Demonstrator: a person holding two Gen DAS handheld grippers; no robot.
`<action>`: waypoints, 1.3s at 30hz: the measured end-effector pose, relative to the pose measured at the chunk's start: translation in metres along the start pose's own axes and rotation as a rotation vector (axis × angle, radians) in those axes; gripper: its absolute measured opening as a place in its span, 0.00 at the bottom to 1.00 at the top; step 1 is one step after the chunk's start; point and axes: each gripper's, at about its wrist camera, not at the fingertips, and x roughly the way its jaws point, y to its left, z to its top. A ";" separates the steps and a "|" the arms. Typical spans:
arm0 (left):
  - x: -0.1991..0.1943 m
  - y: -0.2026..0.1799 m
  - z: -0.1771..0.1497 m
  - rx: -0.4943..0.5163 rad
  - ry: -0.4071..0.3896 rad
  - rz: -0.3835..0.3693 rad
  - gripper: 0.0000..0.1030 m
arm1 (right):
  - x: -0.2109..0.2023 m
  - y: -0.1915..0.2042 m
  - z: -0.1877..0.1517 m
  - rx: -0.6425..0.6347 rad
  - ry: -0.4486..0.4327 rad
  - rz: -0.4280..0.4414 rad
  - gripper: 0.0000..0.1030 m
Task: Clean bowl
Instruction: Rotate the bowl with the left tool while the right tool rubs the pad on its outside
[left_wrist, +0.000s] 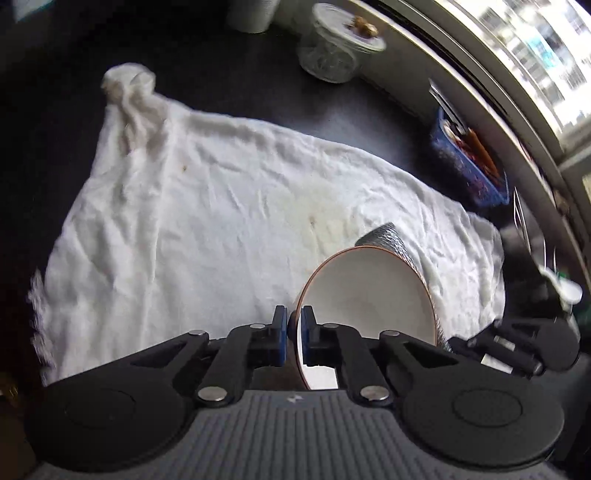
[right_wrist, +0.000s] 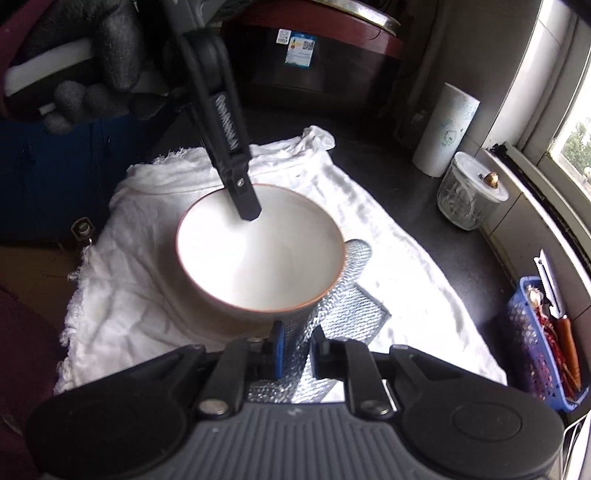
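Note:
A white bowl (right_wrist: 258, 254) with a brown rim is held above a white cloth (right_wrist: 140, 295). My left gripper (left_wrist: 293, 325) is shut on the bowl's rim, one finger inside and one outside; the bowl (left_wrist: 365, 291) tilts on its side in the left wrist view. In the right wrist view the left gripper's finger (right_wrist: 242, 195) reaches down into the bowl. My right gripper (right_wrist: 297, 350) is shut on a silver mesh scouring cloth (right_wrist: 343, 295), which wraps up against the bowl's outer wall. The mesh (left_wrist: 388, 238) shows behind the bowl in the left wrist view.
The white cloth (left_wrist: 207, 221) lies spread on a dark counter (right_wrist: 424, 199). A lidded glass jar (right_wrist: 469, 195), a paper towel roll (right_wrist: 443, 129) and a blue basket (right_wrist: 535, 343) with utensils stand along the window side. A dark appliance (right_wrist: 314, 48) is at the back.

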 end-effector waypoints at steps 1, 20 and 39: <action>-0.001 0.004 -0.003 -0.050 -0.005 0.000 0.06 | 0.000 0.002 0.000 0.008 -0.003 0.006 0.12; -0.007 -0.034 -0.018 0.168 -0.026 0.153 0.19 | -0.005 0.004 0.004 0.059 -0.034 -0.001 0.11; -0.005 0.008 0.003 -0.078 -0.005 0.011 0.07 | 0.008 -0.009 0.013 0.046 0.012 0.032 0.11</action>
